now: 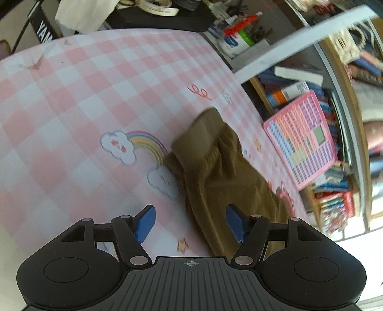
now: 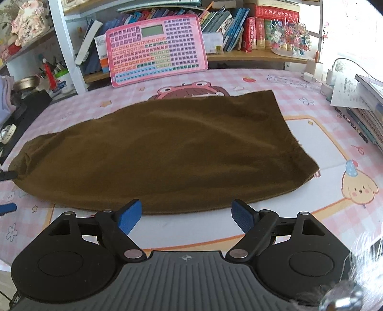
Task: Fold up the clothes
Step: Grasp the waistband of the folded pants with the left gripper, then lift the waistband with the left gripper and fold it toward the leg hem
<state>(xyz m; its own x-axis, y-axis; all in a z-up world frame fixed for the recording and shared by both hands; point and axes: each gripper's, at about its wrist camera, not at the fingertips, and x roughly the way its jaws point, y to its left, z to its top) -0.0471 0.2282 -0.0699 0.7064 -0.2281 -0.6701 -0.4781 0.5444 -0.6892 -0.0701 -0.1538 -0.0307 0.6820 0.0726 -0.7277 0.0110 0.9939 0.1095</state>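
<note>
A brown garment (image 2: pixel 162 153) lies folded flat across the pink checked table mat (image 2: pixel 311 134), stretching from the left edge toward the right. My right gripper (image 2: pixel 186 216) is open and empty, just in front of its near edge. In the left wrist view the garment's gathered waistband end (image 1: pixel 215 162) lies ahead. My left gripper (image 1: pixel 189 222) is open above the cloth's edge, with the right finger over the fabric and the left finger over bare mat. Blue pads of the left gripper (image 2: pixel 7 208) show at the far left of the right wrist view.
A pink toy keyboard board (image 2: pixel 156 47) leans against the bookshelf (image 2: pixel 239 31) behind the table. A stack of books and papers (image 2: pixel 359 102) lies at the right edge. Chargers (image 2: pixel 318 74) sit at the back right. A black stand with clutter (image 1: pixel 155 16) borders the far end.
</note>
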